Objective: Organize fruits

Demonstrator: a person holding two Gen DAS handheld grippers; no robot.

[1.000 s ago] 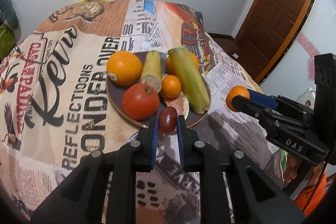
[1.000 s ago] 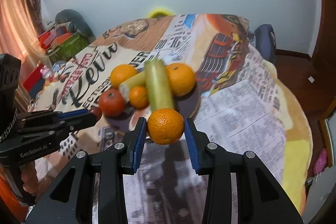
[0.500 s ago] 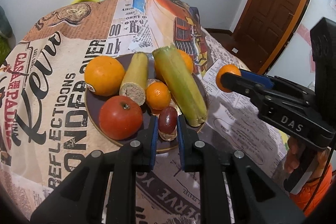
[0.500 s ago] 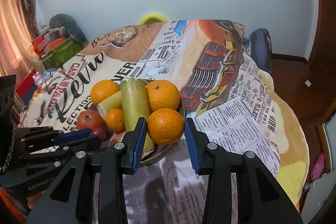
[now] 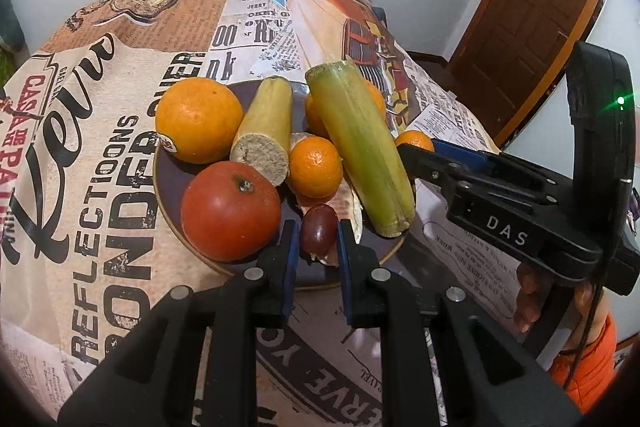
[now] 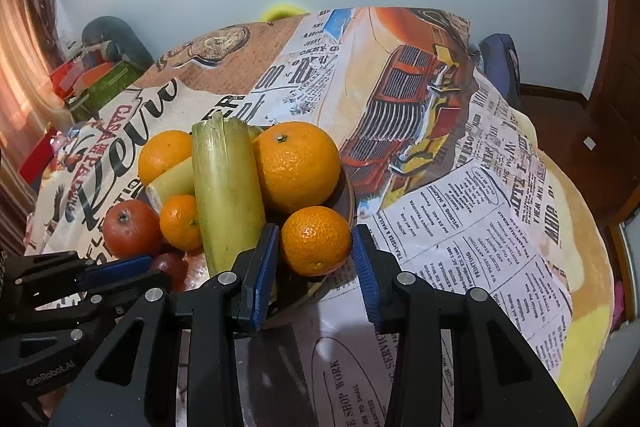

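Newspaper-print cloth covers the counter, and a dark plate on it serves as the landmark. On the plate lie a tomato, oranges and two green stalks. At the plate's near rim, the left gripper has its jaws clamped on a dark grape. At the plate's right edge, the right gripper has its jaws closed on a mandarin. To finish well, each fruit should probably be lowered into a free gap before the jaws part, so that neither rolls off the rim.
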